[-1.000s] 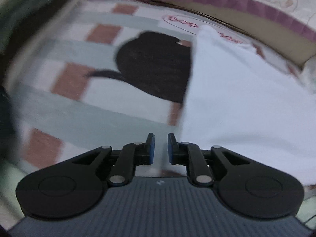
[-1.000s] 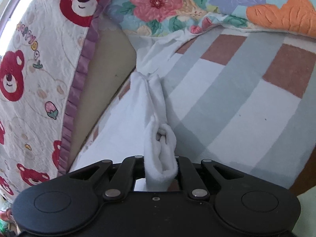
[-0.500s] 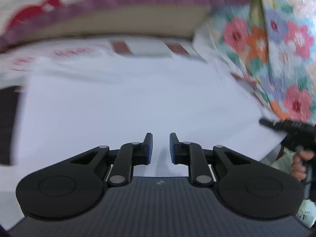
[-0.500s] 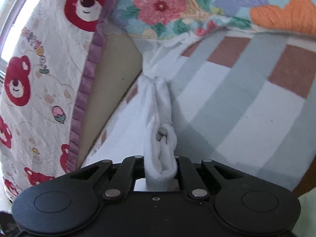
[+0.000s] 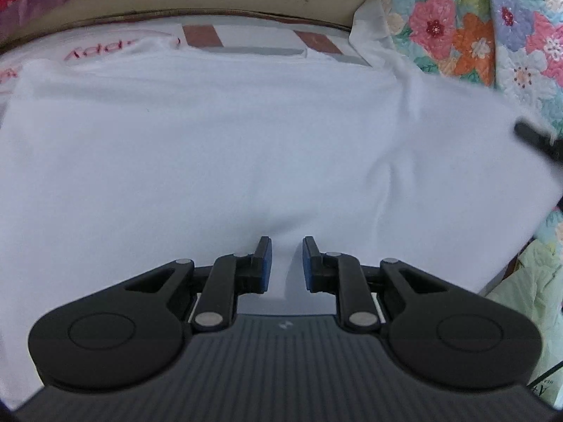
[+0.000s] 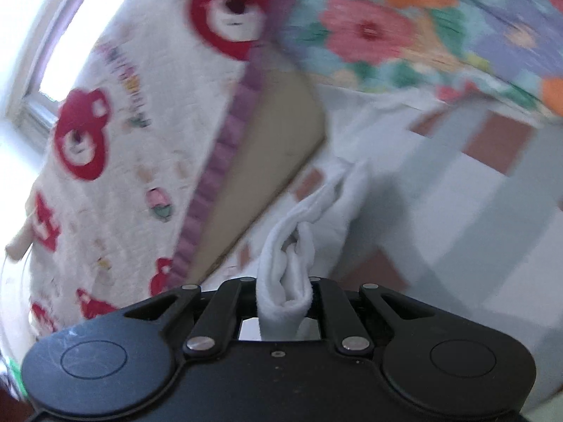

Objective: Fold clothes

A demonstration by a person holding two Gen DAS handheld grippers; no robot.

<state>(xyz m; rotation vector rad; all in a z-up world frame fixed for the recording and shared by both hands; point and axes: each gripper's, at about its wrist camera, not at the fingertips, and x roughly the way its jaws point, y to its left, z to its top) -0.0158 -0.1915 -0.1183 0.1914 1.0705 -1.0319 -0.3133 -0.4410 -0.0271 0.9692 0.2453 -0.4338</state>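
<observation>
Between the fingers of the right gripper (image 6: 283, 302) sits a bunched corner of the white cotton garment (image 5: 218, 154), and the fingers pinch it tightly, so that the soft folds stand up out of the jaws. From there the cloth runs away as a twisted band toward the bed. The right wrist picture is blurred.

Over the flat middle of the same garment hangs the left gripper (image 5: 285, 263). Its blue-padded fingers (image 5: 265, 263) are spread a little apart, with nothing gripped; the cloth only lies under them. The garment is spread wide and smooth, with red letters at its far left edge. At the right edge of this view a dark part of the other gripper shows, blurred, where the cloth is raised.

Under the garment lies a bed sheet with grey, white and brick-red checks (image 6: 468, 190). A white blanket with red bears and a purple frill (image 6: 116, 133) is at the far side, and a floral quilt (image 5: 468, 31) is piled at the right. A bright window (image 6: 67, 45) is behind the blanket.
</observation>
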